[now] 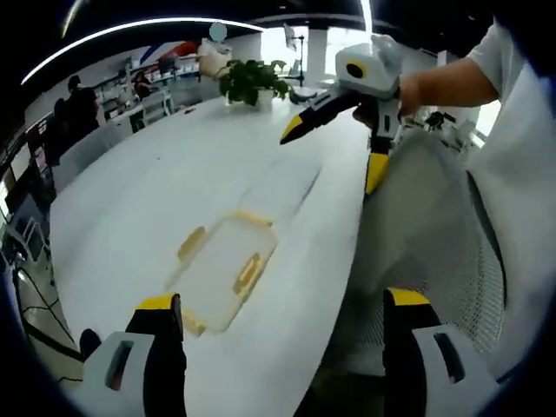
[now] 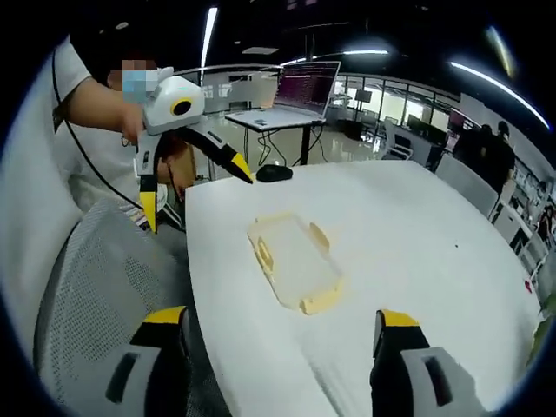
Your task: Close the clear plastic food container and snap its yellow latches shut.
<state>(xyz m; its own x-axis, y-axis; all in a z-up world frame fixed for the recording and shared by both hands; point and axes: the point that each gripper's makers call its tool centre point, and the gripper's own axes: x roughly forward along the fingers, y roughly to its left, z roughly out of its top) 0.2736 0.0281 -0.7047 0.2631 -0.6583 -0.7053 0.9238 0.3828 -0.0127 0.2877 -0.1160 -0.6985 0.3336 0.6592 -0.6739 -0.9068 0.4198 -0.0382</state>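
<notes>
A flat clear plastic container (image 1: pixel 219 271) lies on the white table (image 1: pixel 156 200), and its yellow latches (image 1: pixel 248 272) stick outward from the edges. In the right gripper view the container (image 2: pixel 294 261) sits near the table's near edge with its latches (image 2: pixel 263 254) flared out. My left gripper (image 1: pixel 285 304) is open, held above and short of the container. My right gripper (image 2: pixel 280 317) is open too, its yellow-tipped jaws wide apart and nothing between them. Each gripper also shows in the other's view, held in the air in a person's hand: the right gripper (image 1: pixel 334 156) and the left gripper (image 2: pixel 195 193).
A grey mesh chair (image 1: pixel 434 243) stands against the table edge, beside the person holding the grippers. A potted plant (image 1: pixel 252 82) stands at the table's far end. A black mouse (image 2: pixel 274 172) lies on the table, and a laptop (image 2: pixel 304 87) sits on a desk behind it. People stand in the background.
</notes>
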